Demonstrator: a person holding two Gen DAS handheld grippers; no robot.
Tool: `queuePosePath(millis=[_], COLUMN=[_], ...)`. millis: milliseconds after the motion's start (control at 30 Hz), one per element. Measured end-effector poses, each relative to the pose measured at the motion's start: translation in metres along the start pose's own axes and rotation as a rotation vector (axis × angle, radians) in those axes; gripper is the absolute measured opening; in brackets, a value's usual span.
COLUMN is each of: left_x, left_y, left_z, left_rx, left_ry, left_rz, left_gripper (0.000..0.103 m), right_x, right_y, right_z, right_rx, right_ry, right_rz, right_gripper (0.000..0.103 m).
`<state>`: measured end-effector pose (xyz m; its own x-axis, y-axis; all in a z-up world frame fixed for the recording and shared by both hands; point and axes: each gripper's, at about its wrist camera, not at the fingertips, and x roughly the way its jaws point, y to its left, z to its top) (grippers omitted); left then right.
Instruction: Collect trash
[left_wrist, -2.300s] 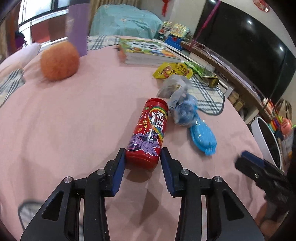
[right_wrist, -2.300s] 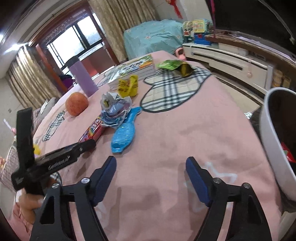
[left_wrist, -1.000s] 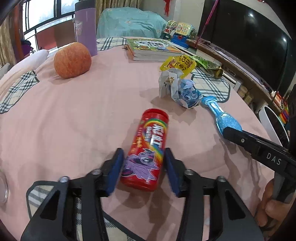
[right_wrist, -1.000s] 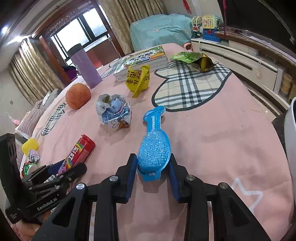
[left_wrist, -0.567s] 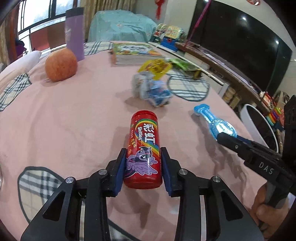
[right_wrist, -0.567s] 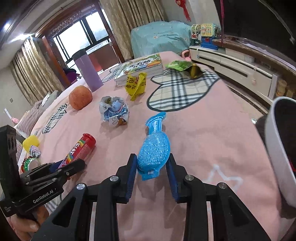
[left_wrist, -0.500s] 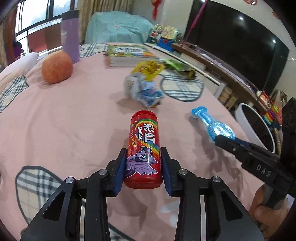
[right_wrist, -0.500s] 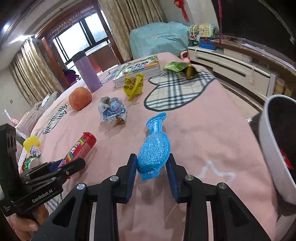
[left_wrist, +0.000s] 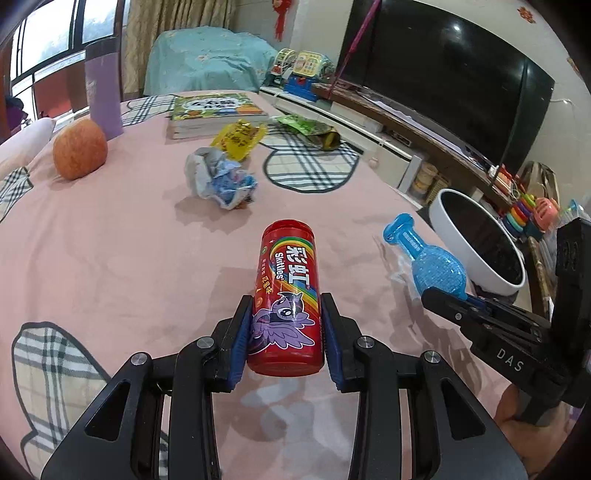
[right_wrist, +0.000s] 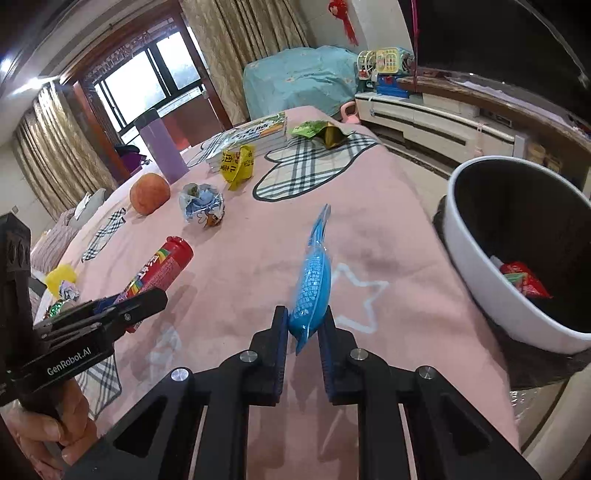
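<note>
Two pieces of trash are in hand at once. Left tongs (left_wrist: 287, 336) clamp the red candy tube (left_wrist: 286, 302) near its base, so it juts forward, clear of the pink tabletop (left_wrist: 122, 266). Right tongs (right_wrist: 303, 334), jaws just closing further, pinch the blue wrapper (right_wrist: 312, 284) by its tail, squeezing it edge-on. Both are held lifted near the tabletop's right edge, probably because the white bin (right_wrist: 476, 266) stands just beyond it. A crumpled wrapper (left_wrist: 221, 177) waits mid-tabletop.
</note>
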<state>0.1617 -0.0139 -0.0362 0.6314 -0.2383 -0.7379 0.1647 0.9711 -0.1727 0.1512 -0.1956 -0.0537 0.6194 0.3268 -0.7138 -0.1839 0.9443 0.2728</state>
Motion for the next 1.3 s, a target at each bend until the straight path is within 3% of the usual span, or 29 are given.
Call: queuePosePath(millis=[467,1300], left_x=[0.000,0.008], left_y=[-0.037,-0.129], left_z=[0.000,0.024], left_rx=[0.057,0.208], left_ry=[0.006,-0.005], left_rz=[-0.039,-0.132], left_gripper=[0.034,0.034], right_x=[-0.023,-0.090], right_y=[-0.018,-0.084], right_z=[-0.009,-0.006], right_rx=[0.015,0.125], right_ry=[-0.036,-0.152], right_rz=[-0.028,-0.097], right_gripper=[0.016,0.016])
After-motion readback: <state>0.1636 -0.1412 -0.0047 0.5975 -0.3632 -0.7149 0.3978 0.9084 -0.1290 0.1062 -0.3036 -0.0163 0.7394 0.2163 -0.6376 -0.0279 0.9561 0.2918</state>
